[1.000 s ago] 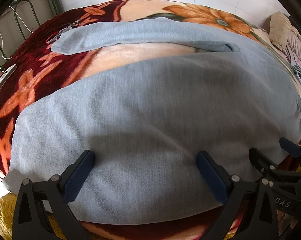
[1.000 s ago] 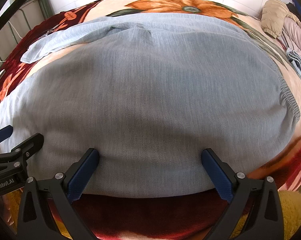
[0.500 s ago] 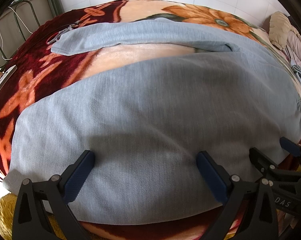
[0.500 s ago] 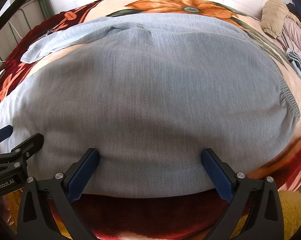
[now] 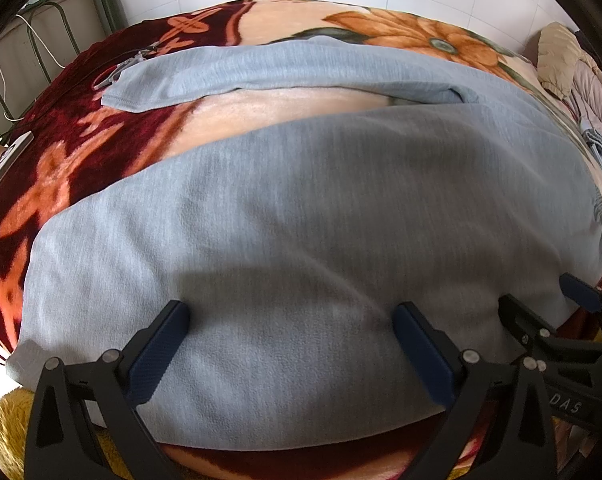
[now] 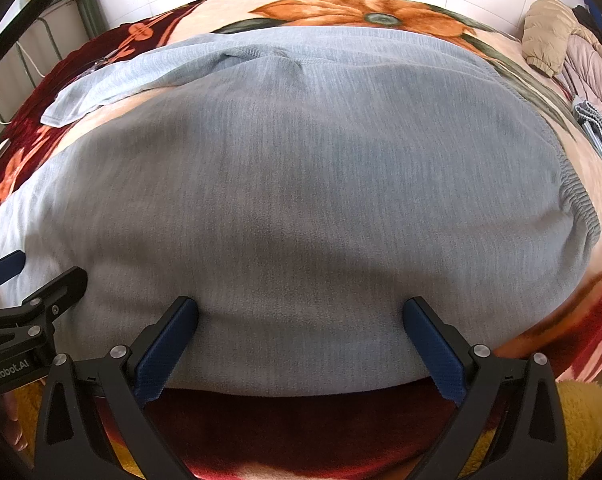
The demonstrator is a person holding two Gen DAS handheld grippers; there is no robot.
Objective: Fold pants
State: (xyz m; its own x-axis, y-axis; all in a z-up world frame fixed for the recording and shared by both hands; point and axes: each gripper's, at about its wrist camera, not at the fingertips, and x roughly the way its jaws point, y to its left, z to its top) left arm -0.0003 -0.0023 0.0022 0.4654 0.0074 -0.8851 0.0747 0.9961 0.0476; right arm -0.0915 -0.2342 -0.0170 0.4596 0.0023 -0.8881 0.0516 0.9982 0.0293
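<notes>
Left wrist view: the left gripper (image 5: 289, 344) hangs spread wide at 6 o'clock over the grey pants (image 5: 301, 220), which lie flat on the flowered blanket (image 5: 61, 168); the cloth is blurred and its near hem runs out of sight under the fingers. Right gripper (image 6: 301, 344) is likewise parted, grasping nothing. One leg (image 5: 261, 72) stretches away at 12 o'clock. At 3 o'clock a pile of clothes (image 6: 573, 52) is cut off by the lens rim.

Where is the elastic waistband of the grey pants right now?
The ribbed waistband lies at the right end of the pants in both wrist views, on the floral blanket, toward the pile of jackets.
</notes>
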